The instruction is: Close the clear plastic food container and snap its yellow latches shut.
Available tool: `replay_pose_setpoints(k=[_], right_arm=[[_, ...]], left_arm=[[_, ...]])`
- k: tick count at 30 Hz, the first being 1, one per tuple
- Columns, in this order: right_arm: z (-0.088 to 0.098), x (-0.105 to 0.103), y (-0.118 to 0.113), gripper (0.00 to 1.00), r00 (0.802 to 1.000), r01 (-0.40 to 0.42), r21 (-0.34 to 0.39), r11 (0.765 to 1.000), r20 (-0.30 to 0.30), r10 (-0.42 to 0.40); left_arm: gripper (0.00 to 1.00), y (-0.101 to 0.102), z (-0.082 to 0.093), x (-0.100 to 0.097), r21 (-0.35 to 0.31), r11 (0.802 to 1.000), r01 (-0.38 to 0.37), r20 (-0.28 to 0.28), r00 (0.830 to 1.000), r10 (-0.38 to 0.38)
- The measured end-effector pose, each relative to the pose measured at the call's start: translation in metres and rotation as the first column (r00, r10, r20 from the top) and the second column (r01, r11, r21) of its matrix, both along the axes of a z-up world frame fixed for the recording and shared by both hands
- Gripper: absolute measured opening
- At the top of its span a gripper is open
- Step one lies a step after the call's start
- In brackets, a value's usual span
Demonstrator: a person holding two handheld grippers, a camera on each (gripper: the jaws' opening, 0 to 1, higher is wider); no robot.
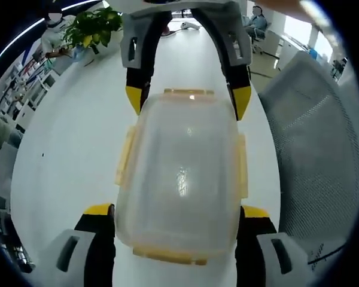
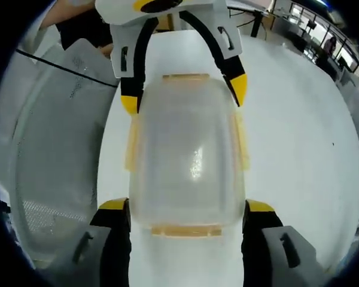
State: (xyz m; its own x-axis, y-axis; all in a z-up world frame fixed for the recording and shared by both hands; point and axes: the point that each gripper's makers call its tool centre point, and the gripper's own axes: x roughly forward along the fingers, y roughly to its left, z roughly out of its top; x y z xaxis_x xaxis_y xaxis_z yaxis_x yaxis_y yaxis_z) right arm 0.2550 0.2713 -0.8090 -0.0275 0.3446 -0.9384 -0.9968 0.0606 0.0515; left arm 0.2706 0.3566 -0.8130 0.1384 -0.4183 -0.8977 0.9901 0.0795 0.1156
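Note:
The clear plastic food container (image 1: 182, 173) lies on the white table (image 1: 72, 149) with its lid on. Pale yellow latches (image 1: 124, 156) stick out from the rim on its sides and both ends. My left gripper (image 1: 176, 210) holds the near end between its yellow-tipped jaws. The right gripper (image 1: 188, 98) reaches in from the far side, its tips pressed on the opposite corners. In the right gripper view the container (image 2: 188, 161) has my right gripper (image 2: 186, 206) clasping its near end and the left gripper (image 2: 184, 89) on its far end.
A grey mesh chair (image 1: 314, 149) stands close beside the table edge, also seen as the mesh chair (image 2: 54, 155). A potted plant (image 1: 96, 27) sits at the table's far end. People and desks are in the background.

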Motion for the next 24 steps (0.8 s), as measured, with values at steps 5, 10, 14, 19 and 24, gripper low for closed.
replay_pose_setpoints(k=[5,10,14,19,24], right_arm=[[0.000,0.003,0.003,0.73,1.000,0.011,-0.004,1.000,0.000,-0.011],[0.000,0.009,0.006,0.73,1.000,0.011,-0.006,1.000,0.000,-0.011],[0.000,0.017,0.008,0.73,1.000,0.009,-0.007,1.000,0.001,-0.009],[0.000,0.028,0.008,0.73,1.000,0.000,-0.006,1.000,0.000,0.000],[0.000,0.041,0.008,0.73,1.000,-0.009,-0.008,1.000,0.000,0.009]], left_arm=[[0.81,0.003,0.000,0.005,0.002,1.000,0.012,-0.001,1.000,-0.012],[0.82,0.006,0.000,0.011,-0.010,1.000,0.014,-0.007,1.000,-0.015],[0.82,0.008,0.000,0.017,-0.009,1.000,0.011,-0.010,1.000,-0.011],[0.82,0.009,0.000,0.028,-0.017,1.000,0.001,-0.017,1.000,-0.002],[0.83,0.008,-0.001,0.040,-0.013,1.000,-0.008,-0.026,1.000,0.008]])
